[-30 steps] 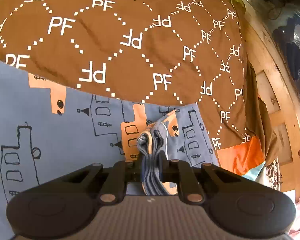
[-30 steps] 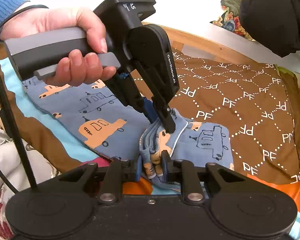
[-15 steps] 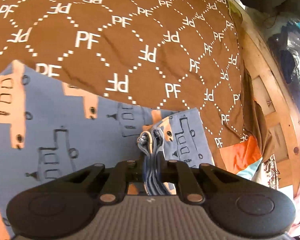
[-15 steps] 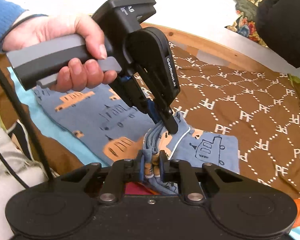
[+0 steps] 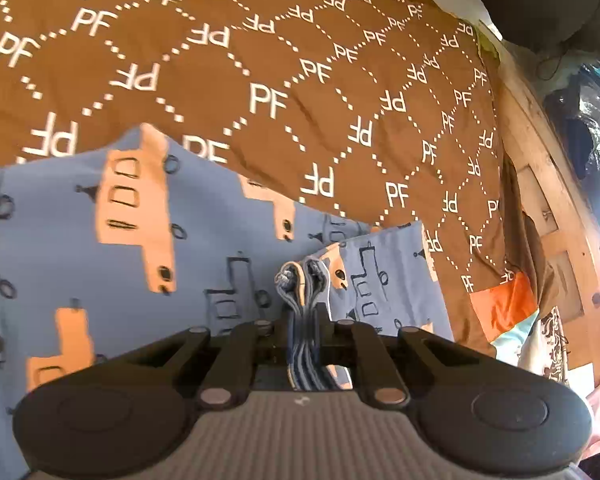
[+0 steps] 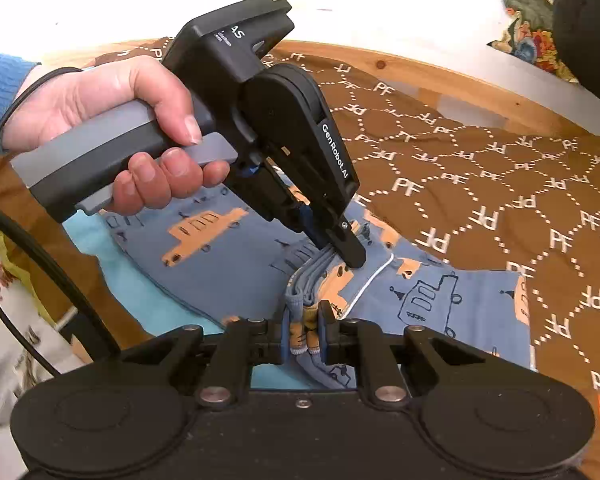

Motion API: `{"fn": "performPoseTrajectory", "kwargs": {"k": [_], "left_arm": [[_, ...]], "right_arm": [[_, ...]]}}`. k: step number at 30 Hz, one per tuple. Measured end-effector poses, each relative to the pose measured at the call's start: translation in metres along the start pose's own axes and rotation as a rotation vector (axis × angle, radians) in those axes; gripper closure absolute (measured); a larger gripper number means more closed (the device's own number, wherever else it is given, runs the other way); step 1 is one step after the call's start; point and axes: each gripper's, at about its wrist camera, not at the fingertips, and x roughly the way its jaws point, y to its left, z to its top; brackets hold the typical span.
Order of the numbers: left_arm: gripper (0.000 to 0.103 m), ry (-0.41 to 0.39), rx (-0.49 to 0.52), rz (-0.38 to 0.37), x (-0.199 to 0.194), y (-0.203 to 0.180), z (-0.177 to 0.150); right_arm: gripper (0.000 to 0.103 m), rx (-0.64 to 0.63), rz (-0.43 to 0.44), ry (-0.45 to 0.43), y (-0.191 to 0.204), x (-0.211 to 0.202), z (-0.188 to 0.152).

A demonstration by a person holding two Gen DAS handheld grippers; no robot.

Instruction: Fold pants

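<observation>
While a person's hand (image 6: 112, 136) at nine o'clock in the right wrist view grips the grey handle, the left gripper (image 6: 342, 246) slants down toward five o'clock, its jaws pinching a bunched edge of the pants (image 6: 228, 256); the blue pants, printed with orange and outlined vehicles, lie on a brown quilt (image 6: 500, 184) marked PF, reaching from nine o'clock toward four o'clock; at six o'clock the right gripper (image 6: 305, 330), whose jaws have just been closing, clamps the same gathered edge; a wooden bed frame (image 6: 440, 80) curves past at one o'clock; seen from the left wrist, the folded layers stand between pressed jaws at six o'clock.
</observation>
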Motion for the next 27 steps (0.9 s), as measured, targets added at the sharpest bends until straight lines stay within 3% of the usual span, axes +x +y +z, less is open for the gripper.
{"fn": "performPoseTrajectory", "kwargs": {"k": [8, 24, 27], "left_arm": [[0.093, -0.040, -0.020, 0.004, -0.025, 0.025, 0.001], [0.093, -0.033, -0.008, 0.054, -0.042, 0.053, -0.008], [0.083, -0.042, -0.008, 0.086, -0.044, 0.055, -0.011]], "right_arm": [[0.088, -0.005, 0.051, 0.000, 0.020, 0.013, 0.016], [0.088, -0.036, 0.112, 0.031, 0.048, 0.036, 0.021], [0.083, -0.055, 0.117, 0.031, 0.050, 0.037, 0.017]]}}
